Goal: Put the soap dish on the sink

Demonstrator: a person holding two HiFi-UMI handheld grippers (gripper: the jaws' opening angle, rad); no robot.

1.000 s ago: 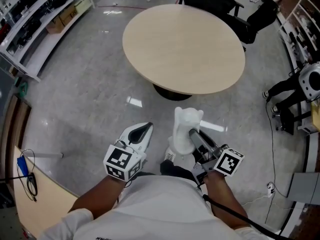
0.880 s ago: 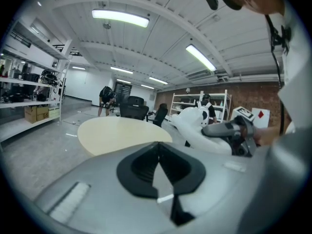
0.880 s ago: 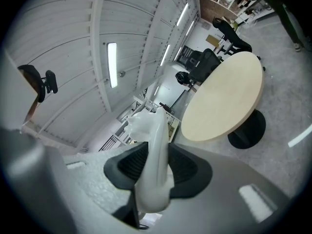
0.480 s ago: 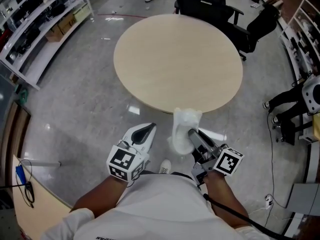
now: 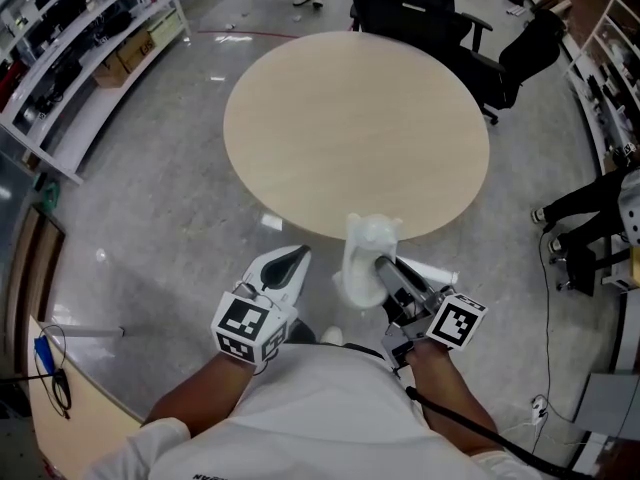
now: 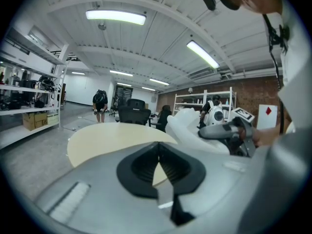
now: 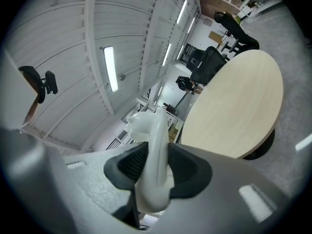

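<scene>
Task's thing: the white, glossy plastic soap dish [image 5: 367, 255] is at the lower middle of the head view, off the floor, with its far end overlapping the near rim of the table.
Right claw: the right gripper [image 5: 381, 266] is clamped on the soap dish; in the right gripper view the dish [image 7: 153, 126] stands on edge between the black ribbed pads and sticks up past them.
Left claw: the left gripper [image 5: 291, 259] is just left of the dish; in the left gripper view its jaw tips meet and nothing is between them [image 6: 157, 147].
Table: a round beige wooden table [image 5: 355, 118] fills the upper middle of the head view.
Surroundings: black office chairs [image 5: 415, 3] at upper right, white shelving [image 5: 70, 28] at upper left, grey polished floor [image 5: 150, 188].
</scene>
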